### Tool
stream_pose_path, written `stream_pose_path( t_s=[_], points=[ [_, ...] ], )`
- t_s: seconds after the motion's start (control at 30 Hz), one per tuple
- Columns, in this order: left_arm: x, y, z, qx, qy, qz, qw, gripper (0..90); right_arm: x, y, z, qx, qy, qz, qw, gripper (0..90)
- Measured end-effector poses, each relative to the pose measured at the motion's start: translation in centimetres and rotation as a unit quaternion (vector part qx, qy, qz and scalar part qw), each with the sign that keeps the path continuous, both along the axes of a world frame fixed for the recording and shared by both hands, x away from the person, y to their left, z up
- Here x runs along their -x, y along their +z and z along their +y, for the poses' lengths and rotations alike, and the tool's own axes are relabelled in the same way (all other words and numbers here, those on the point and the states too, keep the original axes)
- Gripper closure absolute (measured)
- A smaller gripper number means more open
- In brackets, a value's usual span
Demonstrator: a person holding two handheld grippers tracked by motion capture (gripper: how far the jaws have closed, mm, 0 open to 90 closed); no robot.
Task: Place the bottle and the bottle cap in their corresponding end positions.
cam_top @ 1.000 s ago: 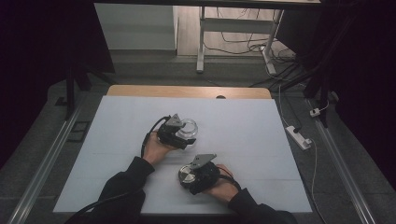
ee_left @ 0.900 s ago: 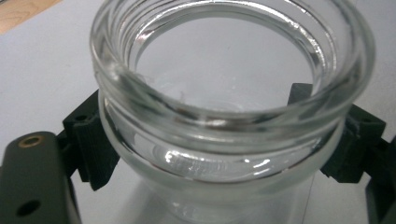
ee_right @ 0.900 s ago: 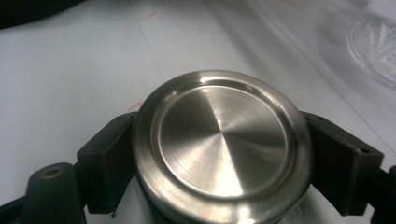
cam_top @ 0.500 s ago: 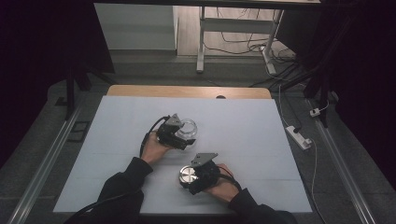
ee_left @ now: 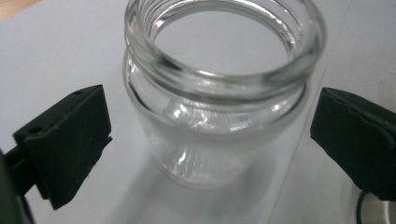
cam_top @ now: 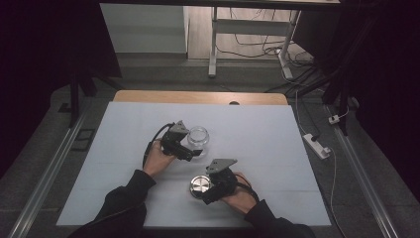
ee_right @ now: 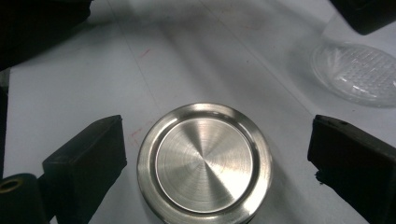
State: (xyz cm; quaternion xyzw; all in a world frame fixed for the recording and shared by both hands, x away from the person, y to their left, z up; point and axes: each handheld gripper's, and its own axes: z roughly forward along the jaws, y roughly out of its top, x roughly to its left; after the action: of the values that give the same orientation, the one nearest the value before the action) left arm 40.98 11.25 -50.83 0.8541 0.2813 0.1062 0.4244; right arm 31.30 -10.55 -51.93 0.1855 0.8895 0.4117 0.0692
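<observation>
Both sets of jaws just opened since earlier frame; hands barely shifted. White table under everything, dark room around. Left gripper spread, glass jar between its pads, untouched. Right gripper spread, steel lid flat between its pads, clear of both.

Jar mostly beyond frame edge

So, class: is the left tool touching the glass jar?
Apart. In the left gripper view, white table shows between each pad of the left tool and the glass jar.
</observation>
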Motion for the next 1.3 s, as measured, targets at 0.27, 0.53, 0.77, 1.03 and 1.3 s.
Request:
stream_pose_path(
  t_s=[0.27, 0.53, 0.77, 1.03, 1.3],
  points=[
    [1.6, 0.6, 0.8, 0.008, -0.007, 0.013, 0.9999, 0.0, 0.0, 0.8, -0.6, -0.015, -0.009, 0.000, 0.9999, 3.0],
    [3.5, 1.2, 1.5, 0.018, -0.013, 0.021, 0.9995, 0.0, 0.0, 1.6, -1.7, -0.028, -0.021, 0.000, 0.9994, 1.1],
    [5.3, 1.5, 2.5, 0.017, -0.012, 0.023, 0.9995, 0.0, 0.0, 2.1, -2.3, -0.034, -0.029, -0.003, 0.9990, 0.5],
    [7.2, 1.7, 3.2, 0.024, -0.013, 0.023, 0.9994, 0.0, 0.1, 2.4, -2.9, -0.032, -0.035, -0.013, 0.9988, 0.0],
    [9.0, 1.7, 3.9, 0.033, -0.013, 0.028, 0.9990, 0.0, 0.2, 2.5, -3.8, -0.022, -0.041, -0.013, 0.9988, 0.0]
  ],
)
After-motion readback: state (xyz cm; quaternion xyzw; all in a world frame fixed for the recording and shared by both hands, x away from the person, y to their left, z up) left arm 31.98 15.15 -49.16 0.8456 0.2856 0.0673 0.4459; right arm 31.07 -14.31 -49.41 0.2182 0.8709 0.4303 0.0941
